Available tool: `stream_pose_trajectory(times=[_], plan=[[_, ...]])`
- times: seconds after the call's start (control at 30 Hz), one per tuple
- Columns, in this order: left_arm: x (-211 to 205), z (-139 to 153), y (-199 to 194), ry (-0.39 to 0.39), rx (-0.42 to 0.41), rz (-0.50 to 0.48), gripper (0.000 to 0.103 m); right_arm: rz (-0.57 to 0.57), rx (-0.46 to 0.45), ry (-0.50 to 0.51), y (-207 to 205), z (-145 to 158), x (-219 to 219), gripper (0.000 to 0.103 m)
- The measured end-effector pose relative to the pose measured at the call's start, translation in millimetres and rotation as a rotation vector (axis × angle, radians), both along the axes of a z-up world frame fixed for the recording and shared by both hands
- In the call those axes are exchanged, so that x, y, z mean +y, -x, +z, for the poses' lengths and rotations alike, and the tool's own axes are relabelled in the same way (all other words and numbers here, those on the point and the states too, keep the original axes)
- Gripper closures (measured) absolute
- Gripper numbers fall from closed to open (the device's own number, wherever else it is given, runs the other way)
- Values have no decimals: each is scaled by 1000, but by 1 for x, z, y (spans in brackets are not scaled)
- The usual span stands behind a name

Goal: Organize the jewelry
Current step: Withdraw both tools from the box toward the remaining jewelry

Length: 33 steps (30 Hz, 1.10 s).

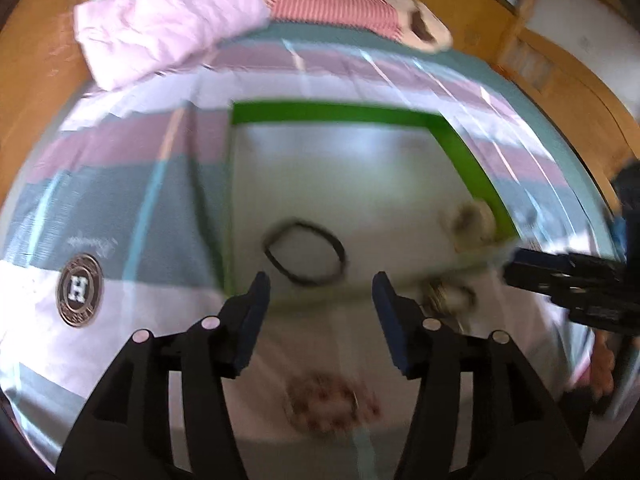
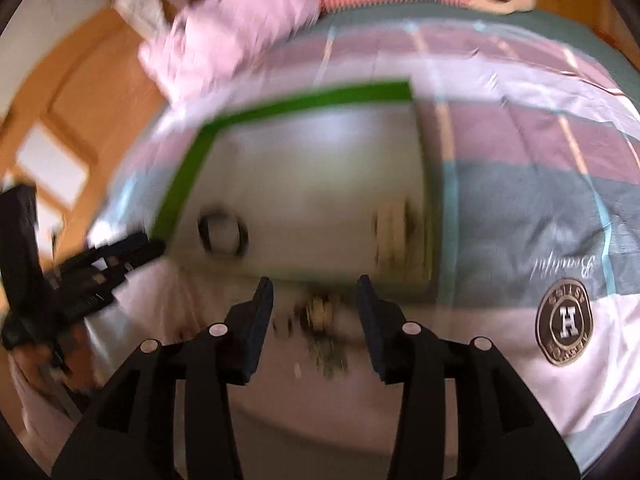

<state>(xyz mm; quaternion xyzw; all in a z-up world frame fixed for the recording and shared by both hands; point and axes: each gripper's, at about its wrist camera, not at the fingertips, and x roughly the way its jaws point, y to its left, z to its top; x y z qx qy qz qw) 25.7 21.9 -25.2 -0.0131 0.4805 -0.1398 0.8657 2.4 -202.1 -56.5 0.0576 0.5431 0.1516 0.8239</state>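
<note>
A flat white tray with a green rim (image 1: 340, 114) (image 2: 304, 100) lies on a striped bedspread. On it sit a black ring bracelet (image 1: 304, 254) (image 2: 222, 234) and a blurred beige bracelet (image 1: 472, 220) (image 2: 394, 236). My left gripper (image 1: 320, 284) is open just in front of the tray's near edge, close to the black ring. A reddish-brown beaded piece (image 1: 328, 400) lies on the cloth below it. My right gripper (image 2: 316, 284) is open above a gold-and-green piece (image 2: 320, 320) (image 1: 448, 296) that lies on the cloth; its pads are clear of it.
A folded pink cloth (image 1: 168, 20) (image 2: 232, 28) and a red-striped item (image 1: 332, 8) lie at the far end of the bed. A round "H" badge (image 1: 78, 290) (image 2: 566, 324) marks the bedspread. Wooden floor surrounds the bed. Each gripper shows at the other view's edge.
</note>
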Motion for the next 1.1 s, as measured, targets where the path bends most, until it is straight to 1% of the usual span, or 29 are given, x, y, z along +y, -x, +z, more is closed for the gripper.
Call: stream_pose_trajectory(times=[0.03, 0.07, 0.1, 0.13, 0.23, 0.27, 0.3, 0.37, 0.43, 0.47, 0.53, 0.6, 0.63, 0.73, 0.8, 0.87, 0.97, 1.0, 1.07, 1.1], plan=[[-2, -3, 3, -10, 9, -14, 43, 23, 37, 46, -1, -11, 8, 59], [-3, -10, 4, -34, 32, -16, 38, 27, 56, 64, -1, -19, 14, 59], [-3, -16, 4, -48, 50, -14, 38, 33, 73, 76, -2, -28, 20, 59], [-3, -25, 2, -73, 85, -5, 38, 53, 94, 91, -2, -37, 29, 59], [-3, -38, -4, -111, 128, 19, 37, 128, 126, 141, 3, -54, 53, 59], [-3, -42, -6, -120, 137, 28, 34, 149, 142, 136, 5, -57, 57, 59], [-2, -43, -7, -124, 142, 33, 33, 179, 161, 103, 7, -60, 62, 60], [-1, -46, -9, -130, 150, 37, 33, 229, 167, 7, 10, -54, 66, 60], [0, -46, -8, -130, 150, 36, 31, 213, 128, -80, 8, -40, 59, 60], [0, -46, -8, -130, 150, 35, 31, 189, 116, -93, 5, -37, 54, 60], [1, -47, -8, -135, 155, 29, 30, 100, 94, -57, -1, -36, 39, 60], [0, -47, -8, -146, 164, 23, 30, 61, 117, -43, -7, -42, 32, 60], [-1, -48, -8, -150, 168, 20, 30, 58, 135, -41, -8, -46, 31, 60], [-4, -50, -6, -156, 200, -10, 30, 102, 138, 6, -4, -50, 47, 60], [-10, -53, -1, -180, 224, -51, 30, 136, 136, 23, -5, -52, 56, 60], [-17, -54, 7, -191, 232, -109, 30, 146, 135, 37, -4, -54, 59, 60], [-24, -56, 22, -201, 244, -188, 30, 124, 146, 37, -9, -57, 56, 60], [-26, -58, 25, -211, 251, -202, 32, 118, 147, 33, -5, -55, 47, 60], [-26, -65, 30, -230, 276, -217, 37, 107, 150, 31, -7, -56, 45, 60], [-27, -68, 32, -234, 286, -223, 37, 107, 151, 32, -7, -57, 45, 60]])
